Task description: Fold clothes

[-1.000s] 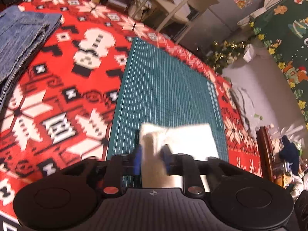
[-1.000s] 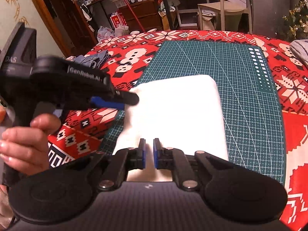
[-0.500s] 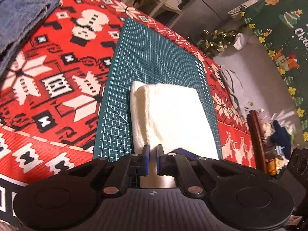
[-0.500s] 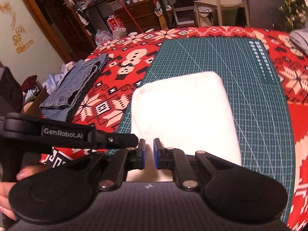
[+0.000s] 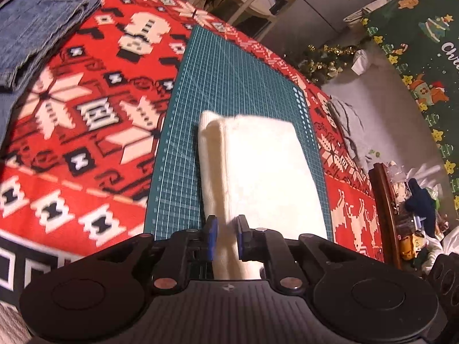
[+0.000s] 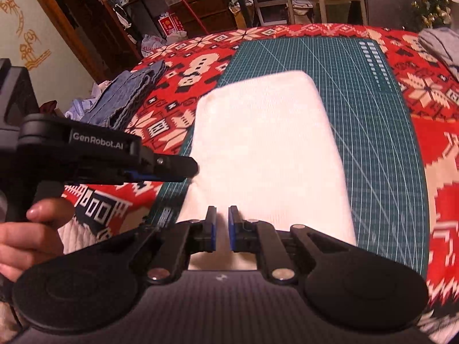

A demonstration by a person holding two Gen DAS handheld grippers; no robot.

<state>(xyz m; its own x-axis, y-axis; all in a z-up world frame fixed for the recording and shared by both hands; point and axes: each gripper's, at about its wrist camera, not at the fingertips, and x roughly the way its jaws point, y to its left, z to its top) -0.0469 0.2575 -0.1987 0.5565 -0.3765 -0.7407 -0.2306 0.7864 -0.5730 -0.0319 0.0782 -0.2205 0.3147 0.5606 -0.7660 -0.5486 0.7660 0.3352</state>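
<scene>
The folded white cloth (image 5: pixel 264 166) lies flat on the green mat (image 5: pixel 229 80), w/ its long axis running straight away from you, near end to far end. Its thick folded edge is on the left side.

Your left claw (image 5: pixel 226 229) sits at the near-left corner, right on that thick edge. Its jaws have just been opening a bit. They're only a narrow gap apart now, and the folded edge runs up btwn them. Can't tell whether the pads press on it or just straddle it. From the right cam, the left claw's tip touches the cloth's left side, low to the mat.

Your right claw (image 6: pixel 221 228) is at the near short edge, about mid-width, pointing along the long axis. Its jaws are nearly closed, only a slit left. White shows thru the slit, but I can't tell if it nips the hem.

Both claws are at the near end, so the far end is the free one. Prob. next is either one more fold, near end over to far, or a lift. The jeans (image 5: pixel 37 28) sit folded well to the left on the red tablecloth (image 5: pixel 86 86), so your left hand (image 6: pixel 25 235) is the nearer one for a carry that way. Get a firm pinch on the corner first, or the layers may slide apart.
</scene>
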